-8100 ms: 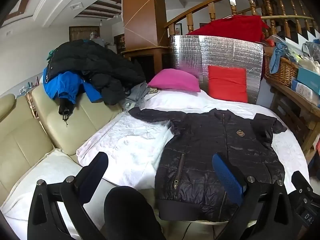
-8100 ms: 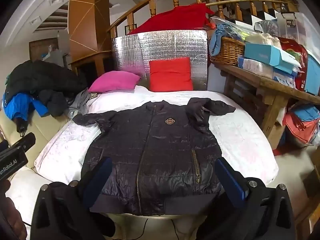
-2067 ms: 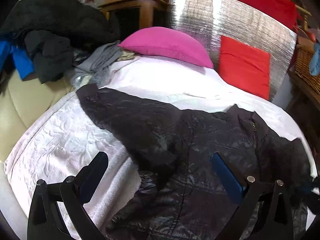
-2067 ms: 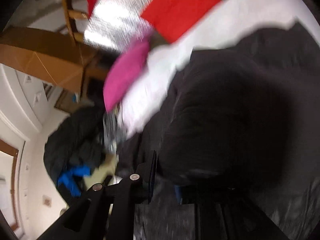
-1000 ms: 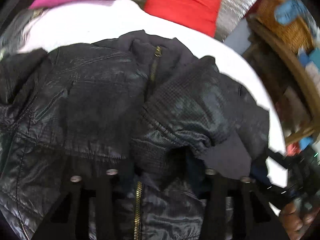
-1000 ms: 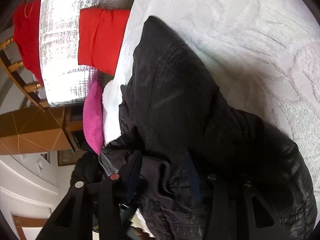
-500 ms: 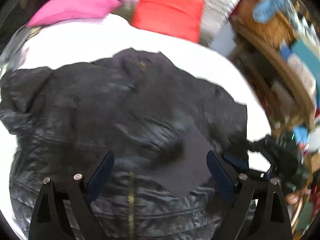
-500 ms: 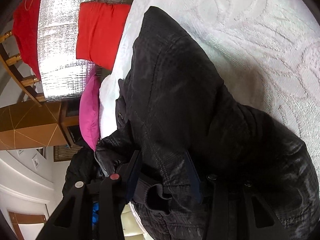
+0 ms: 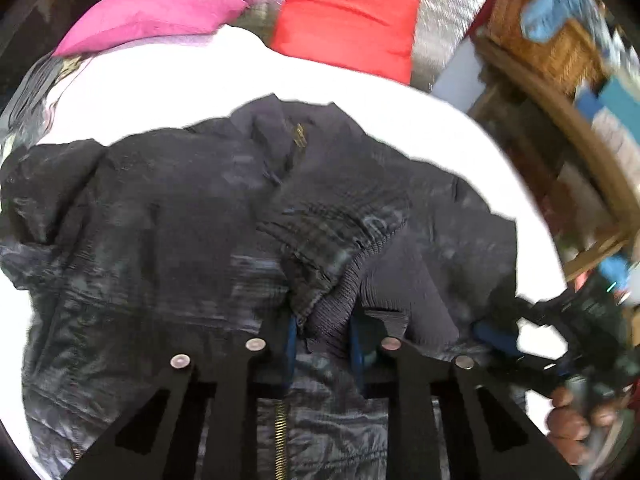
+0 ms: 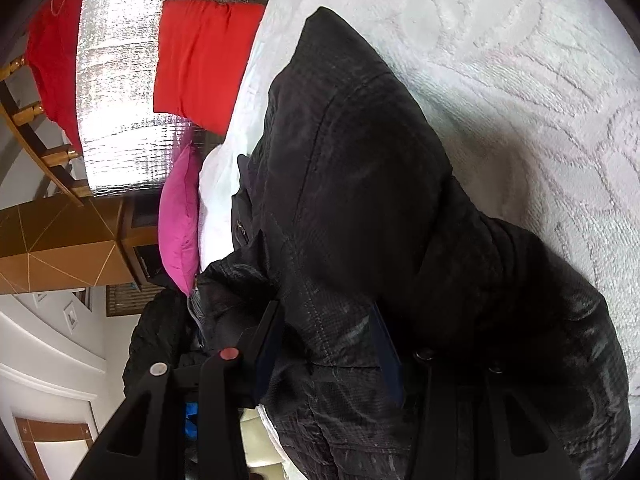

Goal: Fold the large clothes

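A black quilted jacket [image 9: 160, 216] lies front up on the white quilt [image 9: 168, 92], its sleeves folded in over the chest. My left gripper [image 9: 322, 344] is shut on the ribbed cuff [image 9: 340, 300] of a sleeve, near the zip at the jacket's middle. My right gripper [image 10: 328, 344] is shut on a fold of the jacket's right sleeve [image 10: 360, 184], at the garment's right side. The right gripper also shows in the left wrist view [image 9: 504, 336], held by a hand at the jacket's right edge.
A pink pillow [image 9: 152, 12] and a red cushion [image 9: 348, 20] lean on a silver foil panel [image 10: 116, 80] at the back. A wooden shelf with a wicker basket [image 9: 548, 36] stands at the right. Dark clothes [image 10: 160, 344] pile at the left.
Half a second ago my left gripper was open above the jacket; now it has shut on the sleeve cuff. The right gripper stays shut on the right sleeve, hardly moved.
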Demonstrator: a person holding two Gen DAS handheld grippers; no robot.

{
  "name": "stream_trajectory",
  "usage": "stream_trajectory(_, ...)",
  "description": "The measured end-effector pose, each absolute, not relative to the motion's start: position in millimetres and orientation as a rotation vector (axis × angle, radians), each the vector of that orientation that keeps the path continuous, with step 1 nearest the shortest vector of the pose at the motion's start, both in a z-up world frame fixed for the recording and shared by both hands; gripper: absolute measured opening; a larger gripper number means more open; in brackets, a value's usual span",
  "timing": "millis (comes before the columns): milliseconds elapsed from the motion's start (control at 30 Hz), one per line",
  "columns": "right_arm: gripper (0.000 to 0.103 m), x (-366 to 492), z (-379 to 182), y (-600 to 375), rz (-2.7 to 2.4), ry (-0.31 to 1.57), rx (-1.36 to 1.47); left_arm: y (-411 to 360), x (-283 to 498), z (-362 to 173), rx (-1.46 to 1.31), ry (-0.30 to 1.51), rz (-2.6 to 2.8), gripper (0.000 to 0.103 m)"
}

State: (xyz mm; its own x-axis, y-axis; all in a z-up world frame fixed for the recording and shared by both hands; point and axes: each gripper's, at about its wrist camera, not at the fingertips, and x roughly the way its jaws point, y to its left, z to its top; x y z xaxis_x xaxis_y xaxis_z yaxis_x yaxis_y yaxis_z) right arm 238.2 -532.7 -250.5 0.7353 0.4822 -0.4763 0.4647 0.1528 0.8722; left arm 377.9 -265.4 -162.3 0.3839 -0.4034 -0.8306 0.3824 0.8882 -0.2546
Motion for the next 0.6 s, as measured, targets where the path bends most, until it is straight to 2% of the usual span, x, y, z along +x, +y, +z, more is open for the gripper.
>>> stream_trajectory(167, 0.049, 237.3, -249.7, -530.5, 0.005, 0.821, 1.462, -193.4, 407.8, -133.6, -0.318, 1.161, -0.565, 0.023)
stream_trajectory(267, 0.048, 237.3, -249.4, -529.8, 0.002, 0.823, 1.460, -144.8, 417.1, -121.5, -0.432, 1.133, -0.498, 0.027)
stream_trajectory(300, 0.048, 237.4, -249.1, -530.0, 0.000, 0.823, 1.457, -130.8, 418.4, -118.4, -0.445, 1.114, -0.464, 0.030)
stream_trajectory(433, 0.048, 238.9, -248.0, -528.5, -0.006, 0.828, 1.437, -67.2, 421.5, -114.4, -0.542, 1.044, -0.324, 0.059)
stream_trajectory(567, 0.049, 242.0, -246.5, -525.7, -0.012, 0.836, 1.423, -53.5, 415.2, -129.1, -0.517, 1.073, -0.278, 0.064)
stream_trajectory(600, 0.049, 243.1, -246.0, -524.8, -0.012, 0.839, 1.418, -57.7, 412.1, -138.6, -0.512, 1.101, -0.281, 0.070)
